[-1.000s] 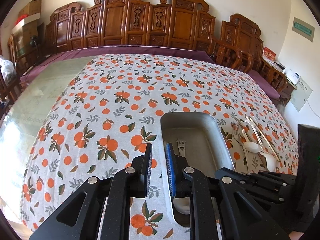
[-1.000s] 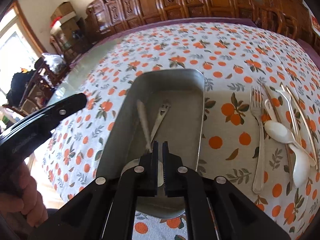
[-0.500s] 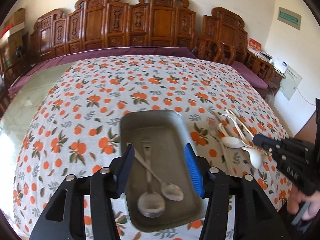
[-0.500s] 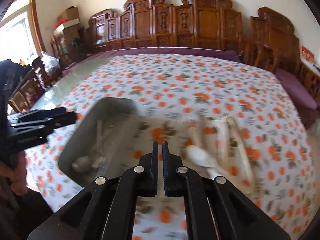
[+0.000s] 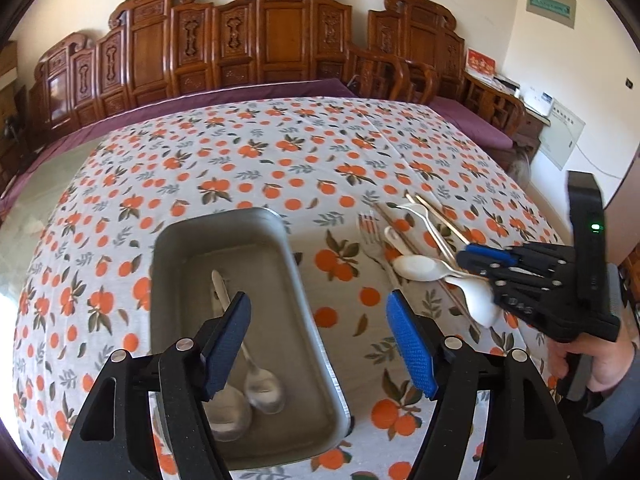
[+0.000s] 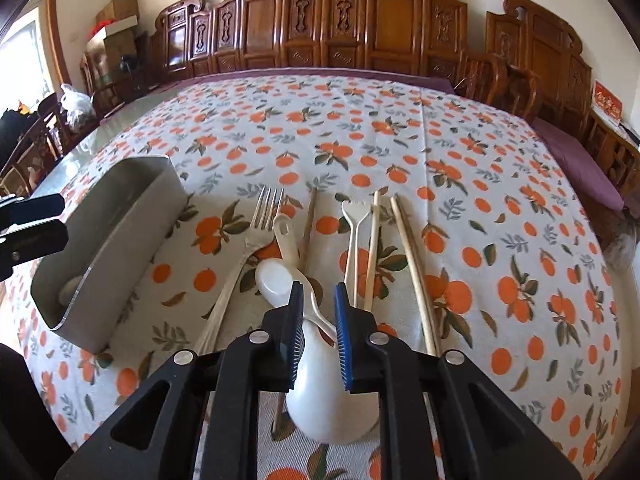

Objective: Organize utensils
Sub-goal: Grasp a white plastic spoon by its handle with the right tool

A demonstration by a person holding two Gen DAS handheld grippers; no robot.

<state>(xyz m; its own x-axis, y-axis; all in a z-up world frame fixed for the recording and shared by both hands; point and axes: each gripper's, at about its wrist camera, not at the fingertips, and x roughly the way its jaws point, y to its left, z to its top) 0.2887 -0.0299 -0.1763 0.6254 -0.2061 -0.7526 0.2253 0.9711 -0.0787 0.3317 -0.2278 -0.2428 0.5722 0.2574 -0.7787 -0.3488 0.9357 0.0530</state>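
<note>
- Right wrist view: the right gripper (image 6: 318, 336) has swung away from the metal tray (image 6: 120, 216) and now hangs over the loose utensils on the bench (image 6: 500, 208), which wears an orange-print cloth.
- A second ago its fingers were pressed together above the tray; now they are opening, only a narrow gap so far, with nothing clamped.
- Straddled between them is the slim handle of a white ladle-shaped spoon (image 6: 332, 400), whose bowl lies under the gripper body. The pads do not appear to press on it yet.
- Beside it lie a second white spoon (image 6: 280, 276), a metal fork (image 6: 256, 232), a white plastic fork (image 6: 354, 220) and chopsticks (image 6: 412, 264), some crossing one another.
- Left wrist view: the left gripper (image 5: 320, 340) has gone from nearly closed to wide apart and is opening further, empty, hovering over the tray's near right rim.
- Two metal spoons (image 5: 260, 384) rest inside the tray, bowls toward the camera; that part of the sorting looks done.
- My reading: a drop-off has ended and the next pickup begins, the white spoon being the likely target.
- Risk: its handle lies against the neighbouring spoon and a brown chopstick, so a grasp could drag those along.
</note>
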